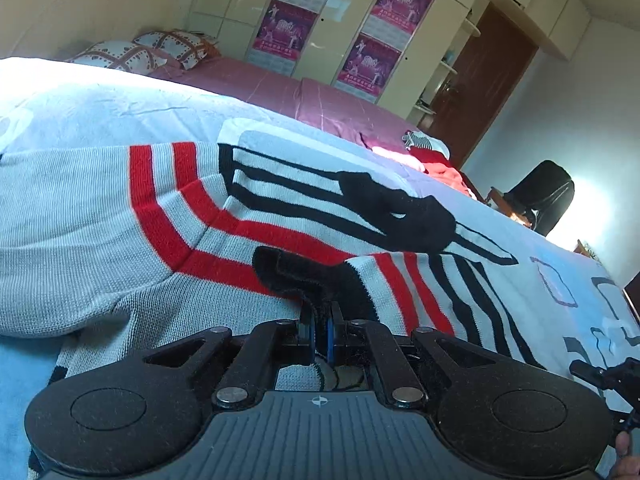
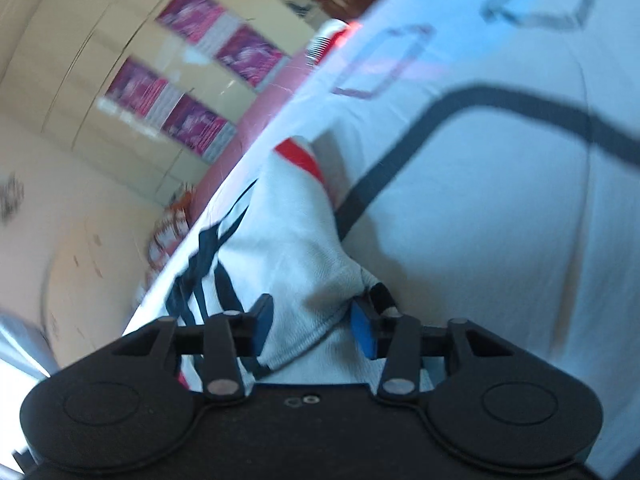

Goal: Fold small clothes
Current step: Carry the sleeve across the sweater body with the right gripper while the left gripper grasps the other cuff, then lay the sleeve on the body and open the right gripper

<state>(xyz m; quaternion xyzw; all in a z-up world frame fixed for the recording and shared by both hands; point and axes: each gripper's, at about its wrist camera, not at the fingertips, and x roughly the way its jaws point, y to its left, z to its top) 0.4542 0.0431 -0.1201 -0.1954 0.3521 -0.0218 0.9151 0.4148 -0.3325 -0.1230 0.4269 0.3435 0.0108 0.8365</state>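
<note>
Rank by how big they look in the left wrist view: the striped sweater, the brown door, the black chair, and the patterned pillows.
1. striped sweater, though nearness to the camera inflates it
2. brown door
3. black chair and patterned pillows look similar, so unranked

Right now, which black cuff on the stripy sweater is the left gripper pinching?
The nearer black cuff, pinched by the left gripper. The other black cuff lies farther up the sweater, untouched.

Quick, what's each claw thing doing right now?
Left gripper: closed, pinching the striped sweater.
Right gripper: open, sweater fabric between its fingers, not clamped.
</note>
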